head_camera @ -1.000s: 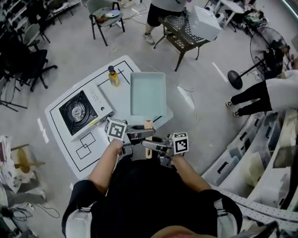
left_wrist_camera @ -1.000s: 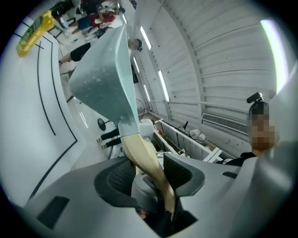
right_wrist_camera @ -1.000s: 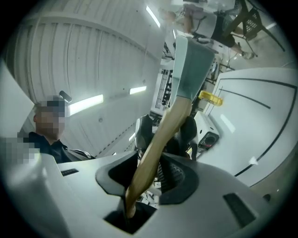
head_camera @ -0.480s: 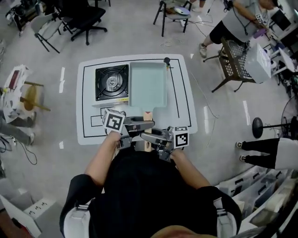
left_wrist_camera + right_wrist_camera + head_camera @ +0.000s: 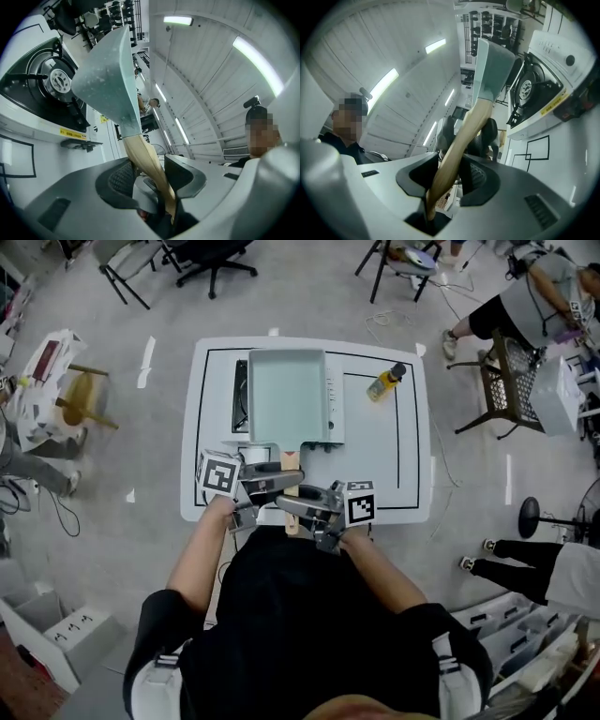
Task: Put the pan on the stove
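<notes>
The pan (image 5: pixel 286 395) is a pale green rectangular tray with a wooden handle (image 5: pixel 292 468). In the head view it hangs over the gas stove (image 5: pixel 241 399), hiding most of it. Both grippers grip the handle from the near side: my left gripper (image 5: pixel 274 487) from the left, my right gripper (image 5: pixel 302 506) just behind it. In the left gripper view the pan (image 5: pixel 108 79) tilts above the burner (image 5: pixel 58 82), and the handle (image 5: pixel 143 154) runs between my left gripper's (image 5: pixel 147 176) jaws. The right gripper view shows the handle (image 5: pixel 461 136) pinched in my right gripper (image 5: pixel 457 176), with the stove (image 5: pixel 529 89) to the right.
The stove sits on a white table (image 5: pixel 403 465) marked with black outlines. A yellow bottle (image 5: pixel 385 381) lies to the right of the stove. Office chairs (image 5: pixel 202 254) stand beyond the table, a metal mesh table (image 5: pixel 511 381) to the right, and a wooden stool (image 5: pixel 80 395) to the left.
The pan, held in both grippers, has moved left from beside the stove to over it. The head view has swung round, so the table now sits square ahead.
</notes>
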A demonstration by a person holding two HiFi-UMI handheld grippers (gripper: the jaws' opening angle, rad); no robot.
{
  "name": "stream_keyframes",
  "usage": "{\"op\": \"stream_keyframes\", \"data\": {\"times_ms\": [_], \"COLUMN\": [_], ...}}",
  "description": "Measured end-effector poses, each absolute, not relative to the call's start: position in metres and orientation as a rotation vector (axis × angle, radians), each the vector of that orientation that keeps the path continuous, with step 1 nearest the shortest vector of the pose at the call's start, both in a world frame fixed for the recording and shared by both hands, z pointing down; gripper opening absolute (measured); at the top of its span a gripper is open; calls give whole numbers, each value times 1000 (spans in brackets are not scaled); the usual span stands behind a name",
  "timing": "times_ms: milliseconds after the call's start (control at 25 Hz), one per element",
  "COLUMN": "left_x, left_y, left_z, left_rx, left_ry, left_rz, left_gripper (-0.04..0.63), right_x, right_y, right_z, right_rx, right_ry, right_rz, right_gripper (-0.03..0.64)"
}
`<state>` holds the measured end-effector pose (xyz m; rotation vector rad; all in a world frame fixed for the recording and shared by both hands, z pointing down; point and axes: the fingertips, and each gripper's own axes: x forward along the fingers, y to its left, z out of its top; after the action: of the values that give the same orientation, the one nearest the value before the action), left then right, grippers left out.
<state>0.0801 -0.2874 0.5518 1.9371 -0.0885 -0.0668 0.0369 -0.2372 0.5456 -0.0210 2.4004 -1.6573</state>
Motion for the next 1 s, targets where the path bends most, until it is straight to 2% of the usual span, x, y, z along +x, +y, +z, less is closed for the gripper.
{"op": "stream_keyframes", "data": {"times_ms": [560, 1000], "left_x": [52, 41], "left_y": [-326, -333], "left_z": [625, 644], "left_rx": [1825, 1802], "left_ry": [-79, -29], "left_rz": [-65, -47], "left_gripper": [195, 196], "right_x": [8, -6], "right_y": [-278, -286], "right_z": [612, 634], "right_rx": [-84, -157], "right_ry": [2287, 2199], "right_rz": [-1774, -1806], "right_gripper": [146, 141]}}
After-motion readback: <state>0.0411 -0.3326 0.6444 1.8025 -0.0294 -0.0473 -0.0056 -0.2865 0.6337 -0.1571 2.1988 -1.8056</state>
